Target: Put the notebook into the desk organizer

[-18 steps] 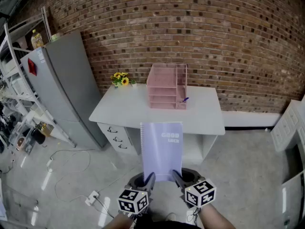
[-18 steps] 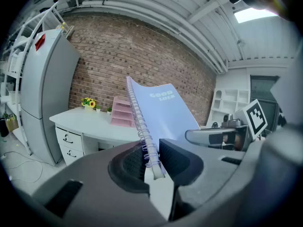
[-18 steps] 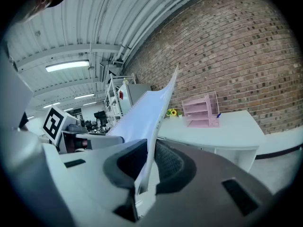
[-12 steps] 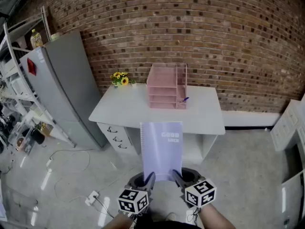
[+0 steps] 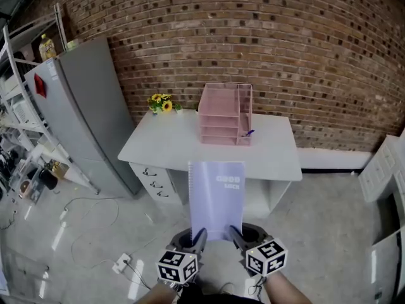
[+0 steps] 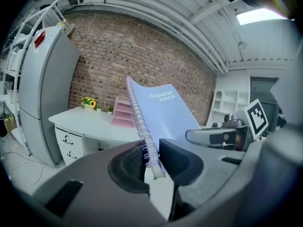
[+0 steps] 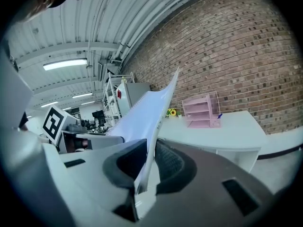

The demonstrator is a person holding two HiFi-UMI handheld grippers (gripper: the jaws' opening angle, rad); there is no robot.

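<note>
A pale lilac spiral notebook (image 5: 217, 198) is held out flat in front of me, well short of the desk. My left gripper (image 5: 197, 237) is shut on its near left corner at the wire binding (image 6: 147, 143). My right gripper (image 5: 235, 236) is shut on its near right corner (image 7: 142, 174). The pink desk organizer (image 5: 224, 114) stands at the back of the white desk (image 5: 171, 144), with stacked trays and an upright slot on its right side. It also shows small in the left gripper view (image 6: 124, 115) and the right gripper view (image 7: 202, 111).
A small pot of yellow flowers (image 5: 161, 104) sits at the desk's back left. A grey refrigerator (image 5: 82, 116) stands left of the desk, with metal shelving (image 5: 19, 106) beyond. A brick wall (image 5: 285, 43) runs behind. A power strip and cable (image 5: 121, 261) lie on the floor.
The desk and organizer have shifted slightly right in the head view. Both grippers still hold the notebook the same way.
</note>
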